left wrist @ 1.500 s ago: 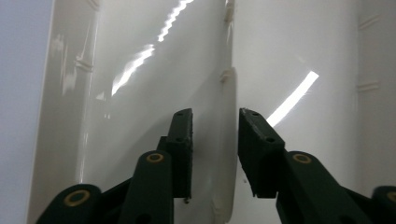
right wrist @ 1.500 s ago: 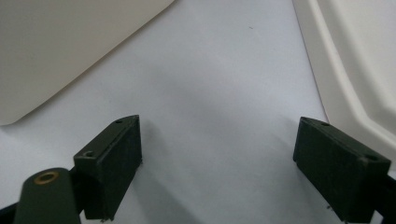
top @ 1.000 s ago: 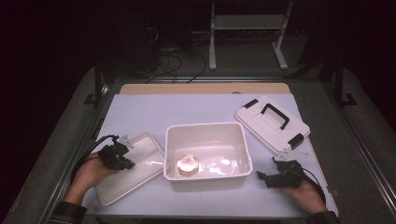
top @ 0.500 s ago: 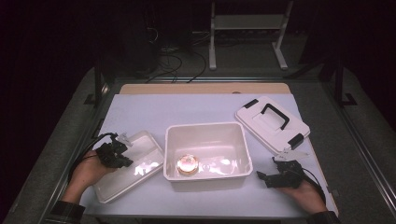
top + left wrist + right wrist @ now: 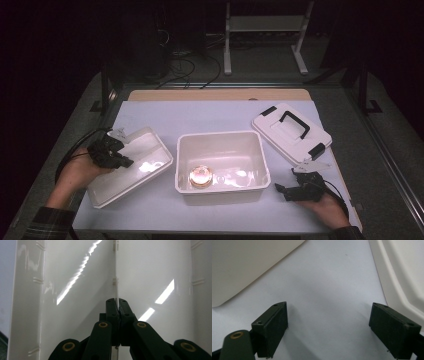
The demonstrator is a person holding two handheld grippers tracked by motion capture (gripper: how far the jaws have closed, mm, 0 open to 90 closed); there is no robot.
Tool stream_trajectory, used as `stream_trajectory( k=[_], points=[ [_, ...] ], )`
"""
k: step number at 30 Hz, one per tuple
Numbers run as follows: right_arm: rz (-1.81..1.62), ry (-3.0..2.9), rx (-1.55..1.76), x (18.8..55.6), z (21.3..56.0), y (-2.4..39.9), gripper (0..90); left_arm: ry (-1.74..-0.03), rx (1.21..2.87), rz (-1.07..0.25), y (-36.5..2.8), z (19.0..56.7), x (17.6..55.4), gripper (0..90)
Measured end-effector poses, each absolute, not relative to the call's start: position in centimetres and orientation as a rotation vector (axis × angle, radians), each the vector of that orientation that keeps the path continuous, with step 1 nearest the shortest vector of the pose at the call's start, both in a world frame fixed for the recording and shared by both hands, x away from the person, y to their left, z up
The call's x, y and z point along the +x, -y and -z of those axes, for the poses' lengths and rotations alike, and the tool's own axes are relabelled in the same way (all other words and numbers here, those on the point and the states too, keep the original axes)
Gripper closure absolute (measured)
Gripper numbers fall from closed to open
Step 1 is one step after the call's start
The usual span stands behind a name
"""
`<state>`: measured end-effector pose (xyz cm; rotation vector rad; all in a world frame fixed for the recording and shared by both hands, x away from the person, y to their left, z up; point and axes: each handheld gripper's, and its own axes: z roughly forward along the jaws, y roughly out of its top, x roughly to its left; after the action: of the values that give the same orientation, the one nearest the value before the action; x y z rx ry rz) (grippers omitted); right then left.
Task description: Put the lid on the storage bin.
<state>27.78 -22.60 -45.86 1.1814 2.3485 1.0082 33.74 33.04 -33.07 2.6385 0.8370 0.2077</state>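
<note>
A shallow white plastic tray (image 5: 145, 160) lies tilted at the table's left. My left gripper (image 5: 120, 159) is shut on its thin left rim, and the pads pinch that white edge (image 5: 116, 293) in the left gripper view. A deep white bin (image 5: 220, 145) stands in the middle with a small round amber object (image 5: 201, 176) on its floor. Near the front right edge my right gripper (image 5: 286, 190) rests open on the table, nothing between its fingers (image 5: 272, 327). The right gripper view has the bin's wall (image 5: 249, 265) at upper left.
A white lid (image 5: 291, 132) with a black handle and black clips lies at the back right; its edge (image 5: 402, 277) is close to the right gripper. The white table top (image 5: 210, 117) ends in a wooden strip at the back. Dark floor surrounds it.
My left gripper has drawn slightly left and away with the tray's rim, and the glare on the tray has shifted. The right gripper has stayed put.
</note>
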Motion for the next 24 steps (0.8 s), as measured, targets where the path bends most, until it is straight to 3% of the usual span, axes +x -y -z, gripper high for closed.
stream_trajectory(
  k=[12, 24],
  points=[
    [-1.008, -2.349, 1.182, 27.8, 45.9, 22.6, 14.9, -0.768, 2.611, -0.217, -32.3, 28.6, 34.0, 88.7],
    [-1.008, -2.349, 1.182, 27.8, 45.9, 22.6, 14.9, -0.619, 2.621, -0.196, -28.4, 26.3, 34.2, 88.6]
  ],
)
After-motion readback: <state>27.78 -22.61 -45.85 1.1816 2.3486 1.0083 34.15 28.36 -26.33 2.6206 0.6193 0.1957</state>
